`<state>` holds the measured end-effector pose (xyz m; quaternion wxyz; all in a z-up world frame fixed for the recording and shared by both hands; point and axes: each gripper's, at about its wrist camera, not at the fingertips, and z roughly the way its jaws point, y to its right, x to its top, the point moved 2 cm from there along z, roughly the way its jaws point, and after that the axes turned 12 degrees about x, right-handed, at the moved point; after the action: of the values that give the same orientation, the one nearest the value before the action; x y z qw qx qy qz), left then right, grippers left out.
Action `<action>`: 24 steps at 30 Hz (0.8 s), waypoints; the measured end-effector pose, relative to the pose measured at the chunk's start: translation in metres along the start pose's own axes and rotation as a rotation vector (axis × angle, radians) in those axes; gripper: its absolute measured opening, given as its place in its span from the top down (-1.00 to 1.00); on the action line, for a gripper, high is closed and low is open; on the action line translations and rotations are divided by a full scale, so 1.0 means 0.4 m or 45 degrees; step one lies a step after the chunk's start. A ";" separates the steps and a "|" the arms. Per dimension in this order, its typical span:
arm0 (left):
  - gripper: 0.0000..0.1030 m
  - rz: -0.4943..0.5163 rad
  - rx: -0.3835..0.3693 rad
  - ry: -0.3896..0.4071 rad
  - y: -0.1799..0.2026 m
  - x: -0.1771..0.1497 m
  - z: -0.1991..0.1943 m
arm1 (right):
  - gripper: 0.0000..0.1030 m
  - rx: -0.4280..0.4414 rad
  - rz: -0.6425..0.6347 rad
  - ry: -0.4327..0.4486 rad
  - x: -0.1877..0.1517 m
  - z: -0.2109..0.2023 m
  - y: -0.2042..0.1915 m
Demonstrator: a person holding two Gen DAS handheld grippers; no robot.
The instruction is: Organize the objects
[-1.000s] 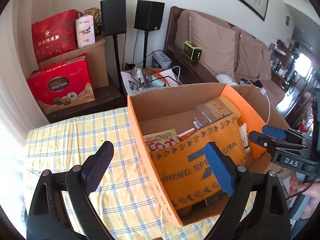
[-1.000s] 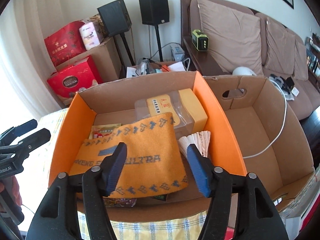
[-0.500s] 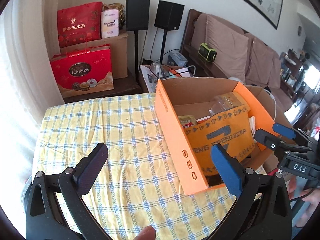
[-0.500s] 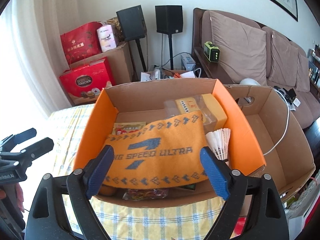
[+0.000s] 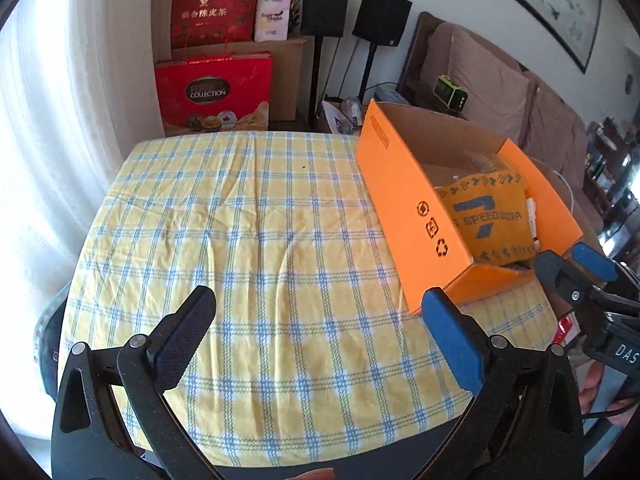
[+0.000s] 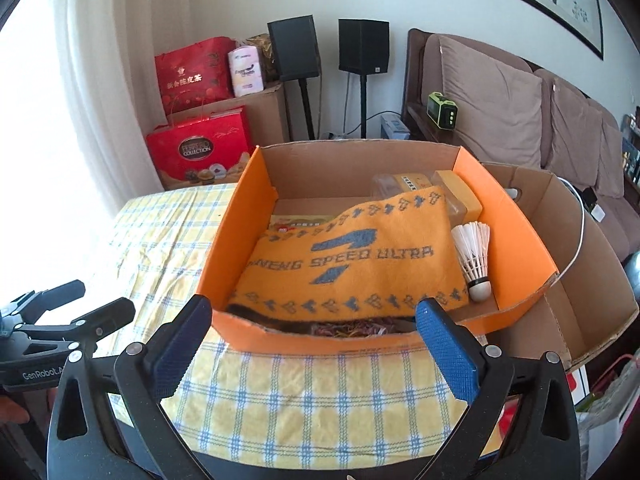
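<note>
Living-room clutter fills the back of the left wrist view: red gift bags (image 5: pixel 214 68), two black speakers and a brown sofa, with a table under a yellow and blue checked cloth (image 5: pixel 240 240) in front. On the cloth's right side sits an orange cardboard box (image 5: pixel 404 204) with an orange towel (image 5: pixel 488 216) inside. The left gripper (image 5: pixel 320 336) hangs over bare cloth with its jaws spread wide and nothing between them. The box's far side seems to sit near the table edge, so a nudge from either tool could, I judge, push it off. Seen from the right wrist, the same box (image 6: pixel 228 240) is straight ahead, its near wall just beyond the tool. The towel (image 6: pixel 360 268) lies on top of the contents, a white shuttlecock (image 6: pixel 474 256) stands beside it against the right wall, and a clear packet and a yellow block sit behind. The right gripper (image 6: pixel 312 344) is opening, now wide apart, with only cloth and the box's front wall showing between its jaws, nothing held. The shuttlecock looks light and could tip or have its feathers crushed if anything is pressed down beside it. A larger brown carton (image 6: pixel 580 280) stands open to the right, apparently beyond the table's edge.
</note>
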<state>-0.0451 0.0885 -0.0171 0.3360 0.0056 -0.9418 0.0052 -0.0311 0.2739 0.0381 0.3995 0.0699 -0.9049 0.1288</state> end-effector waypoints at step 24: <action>-1.00 -0.028 0.022 0.025 -0.080 -0.088 -0.093 | -0.99 -0.106 -0.053 0.039 -0.081 -0.053 -0.064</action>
<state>0.0063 0.0572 -0.0103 0.3451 0.0189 -0.9383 0.0095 0.0116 0.2564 0.0324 0.4184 0.0701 -0.9017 0.0836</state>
